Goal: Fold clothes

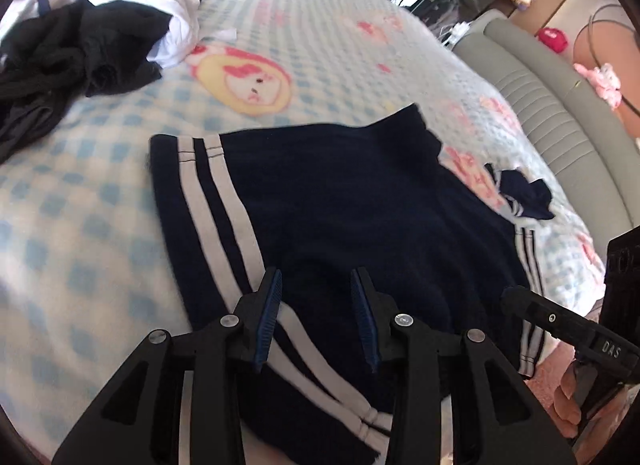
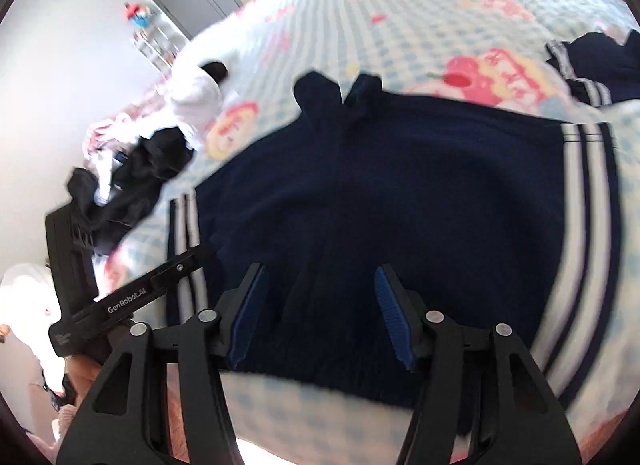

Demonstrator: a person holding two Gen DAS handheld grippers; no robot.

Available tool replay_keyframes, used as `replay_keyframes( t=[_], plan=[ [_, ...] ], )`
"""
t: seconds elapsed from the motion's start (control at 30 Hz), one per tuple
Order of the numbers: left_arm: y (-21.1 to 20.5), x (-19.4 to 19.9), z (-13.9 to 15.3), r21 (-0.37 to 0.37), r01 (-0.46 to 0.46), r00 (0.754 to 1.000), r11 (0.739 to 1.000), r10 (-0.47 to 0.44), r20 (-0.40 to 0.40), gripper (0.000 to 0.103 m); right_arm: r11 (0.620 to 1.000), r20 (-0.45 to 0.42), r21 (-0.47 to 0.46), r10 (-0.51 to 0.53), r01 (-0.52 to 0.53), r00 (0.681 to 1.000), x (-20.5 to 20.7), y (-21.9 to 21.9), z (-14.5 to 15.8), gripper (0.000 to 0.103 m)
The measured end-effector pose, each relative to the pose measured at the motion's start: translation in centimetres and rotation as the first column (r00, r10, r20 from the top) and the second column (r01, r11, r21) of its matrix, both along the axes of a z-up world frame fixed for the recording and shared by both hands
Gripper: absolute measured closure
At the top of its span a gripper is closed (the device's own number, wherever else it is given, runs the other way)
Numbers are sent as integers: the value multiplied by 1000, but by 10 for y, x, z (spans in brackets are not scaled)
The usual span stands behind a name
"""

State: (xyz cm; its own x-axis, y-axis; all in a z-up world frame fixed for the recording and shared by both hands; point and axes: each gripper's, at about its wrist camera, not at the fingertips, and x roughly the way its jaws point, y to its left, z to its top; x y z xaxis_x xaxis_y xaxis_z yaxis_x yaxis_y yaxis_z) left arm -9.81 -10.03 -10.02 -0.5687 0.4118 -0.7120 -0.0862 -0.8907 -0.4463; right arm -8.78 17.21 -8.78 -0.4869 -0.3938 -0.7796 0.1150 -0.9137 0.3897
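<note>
I have the navy shorts [image 1: 352, 201] spread flat on the checked bedspread [image 1: 80, 225], near the close edge of the bed; white double stripes run down each side seam, one pair on the left in my left wrist view, the other at the right edge.

My left gripper [image 1: 316, 285] hangs over the near part of the shorts beside the left stripes, its jaws spread apart with nothing between the blue pads [image 1: 266, 317]; my right gripper [image 2: 320, 297] sits over the near hem of the same garment, jaws likewise wide and empty.

Farther back on the left lies a heap of black clothing [image 1: 80, 53] touching a white garment [image 1: 160, 5]; a smaller navy striped piece [image 1: 524, 195] rests on the bedspread to the right, apart from the shorts; a grey padded bed frame [image 1: 552, 113] borders the right side.
</note>
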Motion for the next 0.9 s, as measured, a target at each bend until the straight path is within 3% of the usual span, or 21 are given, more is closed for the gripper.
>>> replay_keyframes(
  t=[0.1, 0.17, 0.27, 0.4, 0.5, 0.57, 0.73, 0.9],
  plan=[
    [11, 18, 4, 32, 52, 999, 998, -52, -12, 59, 991, -21, 134, -24, 27, 999, 21, 9, -2, 41],
    [30, 21, 5, -3, 96, 995, 995, -96, -10, 59, 986, 24, 158, -55, 50, 998, 29, 21, -17, 41],
    [57, 20, -1, -76, 130, 991, 989, -128, 29, 59, 989, 57, 118, -91, 84, 994, 41, 40, -28, 49],
    [70, 28, -17, -163, 121, 990, 979, -107, 91, 60, 986, 7, 50, -161, 160, 987, 59, 69, -14, 48],
    [68, 39, -1, -131, 123, 992, 984, -122, 21, 62, 986, -33, 26, -166, 167, 986, 67, 76, -5, 44],
    [71, 45, 9, -108, 136, 990, 985, -140, -28, 62, 987, -14, 21, -157, 157, 988, 69, 74, -12, 44],
    [86, 40, -10, -219, 129, 991, 967, -116, 72, 62, 984, 61, 90, -157, 151, 986, 65, 73, -26, 46],
    [71, 51, -4, -161, 158, 987, 974, -151, 54, 61, 973, 52, 96, -214, 209, 975, 72, 87, -24, 47]
  ],
)
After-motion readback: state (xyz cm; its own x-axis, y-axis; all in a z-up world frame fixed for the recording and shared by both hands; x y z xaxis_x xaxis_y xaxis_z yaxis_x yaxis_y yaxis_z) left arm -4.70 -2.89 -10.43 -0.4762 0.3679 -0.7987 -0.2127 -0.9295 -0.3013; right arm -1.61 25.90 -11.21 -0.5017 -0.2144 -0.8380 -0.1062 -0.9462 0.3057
